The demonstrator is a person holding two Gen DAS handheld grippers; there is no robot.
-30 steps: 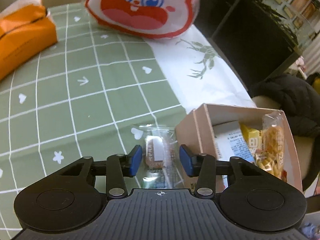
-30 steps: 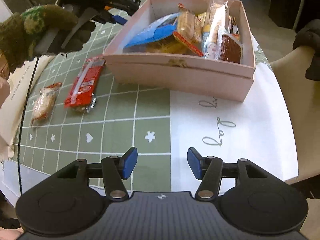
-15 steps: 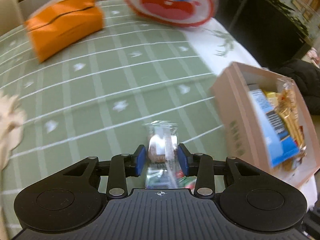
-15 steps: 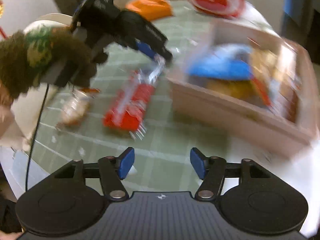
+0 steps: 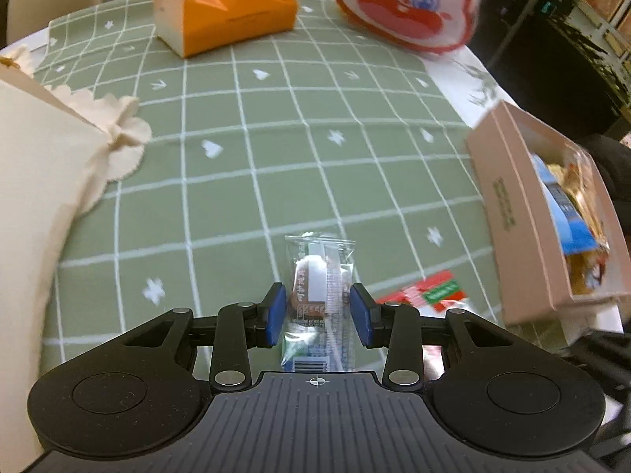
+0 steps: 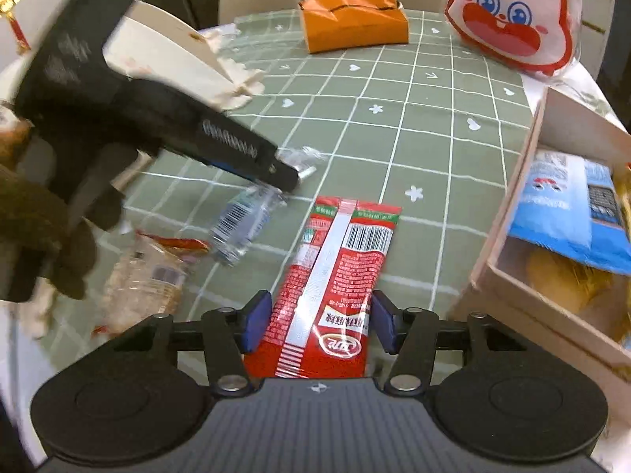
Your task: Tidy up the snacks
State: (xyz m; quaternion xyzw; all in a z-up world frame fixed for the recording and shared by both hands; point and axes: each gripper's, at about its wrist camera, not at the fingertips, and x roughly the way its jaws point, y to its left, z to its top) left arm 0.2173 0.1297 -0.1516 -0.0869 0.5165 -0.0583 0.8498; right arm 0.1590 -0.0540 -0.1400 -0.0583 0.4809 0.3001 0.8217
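My left gripper (image 5: 318,311) is shut on a clear-wrapped brown cake (image 5: 315,287). In the right wrist view that packet (image 6: 244,216) hangs from the left gripper (image 6: 294,175) just above the green checked cloth, with a gloved hand behind it. My right gripper (image 6: 319,321) straddles the near end of a long red snack packet (image 6: 335,260) that lies flat on the cloth. Its jaws are closing, and the pads sit close beside the wrapper. The pink cardboard box (image 6: 508,236) holding several snacks stands to the right. The box (image 5: 512,213) and the red packet (image 5: 430,291) also show in the left wrist view.
A clear packet with red ends (image 6: 150,276) lies at the near left. An orange tissue box (image 6: 355,19) and a rabbit-face bag (image 6: 508,19) sit at the far side. A cream paper bag (image 5: 39,181) stands on the left. Chairs ring the table.
The left gripper closed on the clear-wrapped cake and carried it left, away from the box. The right gripper swung left from the table edge and now straddles the red packet.
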